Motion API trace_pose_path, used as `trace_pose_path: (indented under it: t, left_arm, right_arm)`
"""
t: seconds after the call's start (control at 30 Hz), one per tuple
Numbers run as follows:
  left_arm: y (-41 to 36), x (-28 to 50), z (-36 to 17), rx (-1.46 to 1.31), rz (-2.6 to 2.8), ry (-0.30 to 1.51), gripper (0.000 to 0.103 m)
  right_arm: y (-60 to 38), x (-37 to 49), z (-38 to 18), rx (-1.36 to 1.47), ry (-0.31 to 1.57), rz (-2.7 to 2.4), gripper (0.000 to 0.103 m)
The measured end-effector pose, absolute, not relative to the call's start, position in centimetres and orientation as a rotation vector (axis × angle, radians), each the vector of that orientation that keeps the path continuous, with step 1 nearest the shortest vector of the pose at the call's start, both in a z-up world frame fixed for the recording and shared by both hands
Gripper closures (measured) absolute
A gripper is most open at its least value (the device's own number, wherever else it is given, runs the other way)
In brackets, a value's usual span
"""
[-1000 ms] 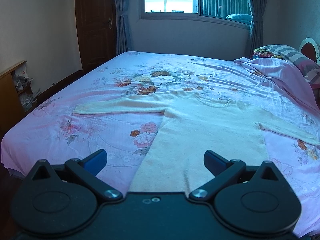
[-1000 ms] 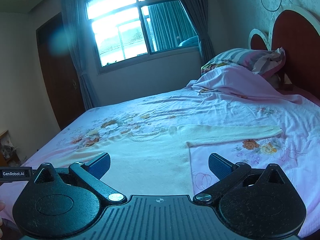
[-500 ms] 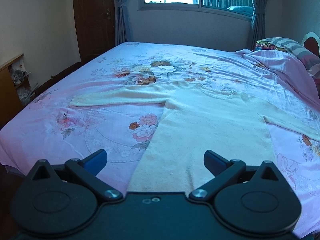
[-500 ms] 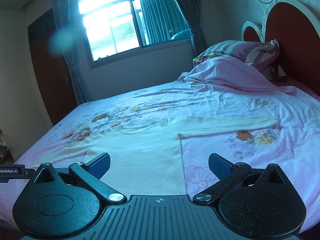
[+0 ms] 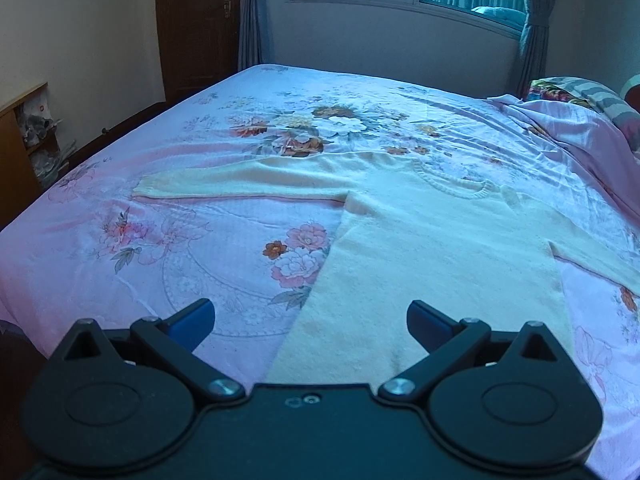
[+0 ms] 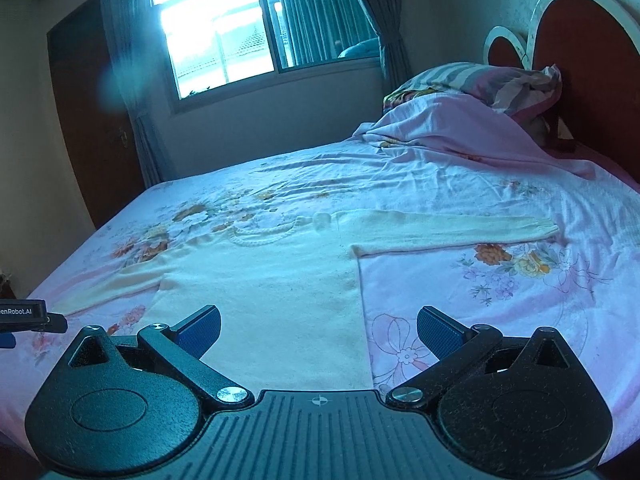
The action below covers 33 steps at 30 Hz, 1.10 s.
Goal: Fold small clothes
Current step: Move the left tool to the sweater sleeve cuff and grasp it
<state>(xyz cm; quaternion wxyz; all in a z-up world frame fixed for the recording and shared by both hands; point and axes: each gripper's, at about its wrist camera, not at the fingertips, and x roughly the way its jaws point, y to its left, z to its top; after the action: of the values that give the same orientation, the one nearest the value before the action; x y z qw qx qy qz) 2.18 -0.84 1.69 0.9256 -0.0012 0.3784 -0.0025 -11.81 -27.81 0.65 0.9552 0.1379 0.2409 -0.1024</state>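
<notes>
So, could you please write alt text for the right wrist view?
A cream knitted sweater lies flat, sleeves spread, on a pink floral bedsheet. The open right gripper hovers at its hem, holding nothing.

The left gripper (image 5: pixel 311 318) fills the bottom of its frame, jaws spread wide, holding nothing, blue pads (image 5: pixel 192 316) facing inward. The right gripper (image 6: pixel 319 327) sits likewise at the bottom of its frame, jaws wide apart and empty.

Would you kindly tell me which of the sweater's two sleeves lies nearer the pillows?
The sleeve stretched out toward the headboard side, its cuff almost reaching the rumpled pink blanket below the pillows; the other sleeve points away.
</notes>
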Motion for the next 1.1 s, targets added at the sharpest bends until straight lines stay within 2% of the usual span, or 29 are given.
trace_pose_path:
  t: [0.53, 0.97, 1.1]
  left_arm:
    - [1.5, 9.5, -0.1, -0.009, 0.062, 0.813, 0.004]
    - [6.0, 18.7, -4.3, -0.074, 0.143, 0.907, 0.014]
    - [8.6, 21.7, -5.9, -0.138, 0.186, 0.940, 0.020]
  right_arm:
    - [-24.5, -1.3, 0.3, 0.220, 0.488, -0.131, 0.000]
    - [-22.3, 10.0, -2.9, 0.168, 0.535, -0.096, 0.000]
    - [-21.4, 13.3, -4.3, 0.141, 0.554, -0.085, 0.000]
